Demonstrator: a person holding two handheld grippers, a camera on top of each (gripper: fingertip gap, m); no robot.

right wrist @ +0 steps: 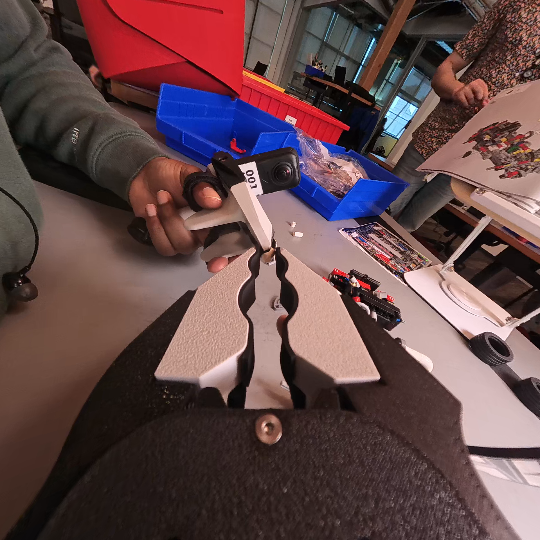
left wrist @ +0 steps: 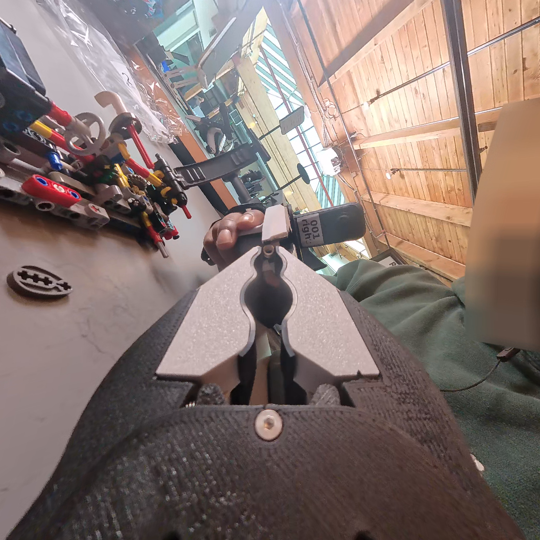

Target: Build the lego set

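My left gripper [left wrist: 268,249] is shut on a small tan tube piece [left wrist: 268,251] with a grey bit behind it, held in the air above the grey table [left wrist: 87,336]. My right gripper [right wrist: 268,252] meets it tip to tip, and its black pads [right wrist: 253,257] press on both sides of the same tan piece [right wrist: 268,256]. The left gripper [right wrist: 264,241] comes down onto the piece from the upper left in the right wrist view. The right gripper [left wrist: 273,236] comes down from above in the left wrist view. A hand holds each gripper.
A colourful brick assembly [left wrist: 87,175] and a dark oval part [left wrist: 39,282] lie on the table at left. The right wrist view shows blue bins [right wrist: 359,193], two small white tubes [right wrist: 295,229], a sticker sheet [right wrist: 385,251], a black and red assembly [right wrist: 365,295], tyres [right wrist: 491,347], a booklet stand [right wrist: 455,301] and a standing person [right wrist: 482,58].
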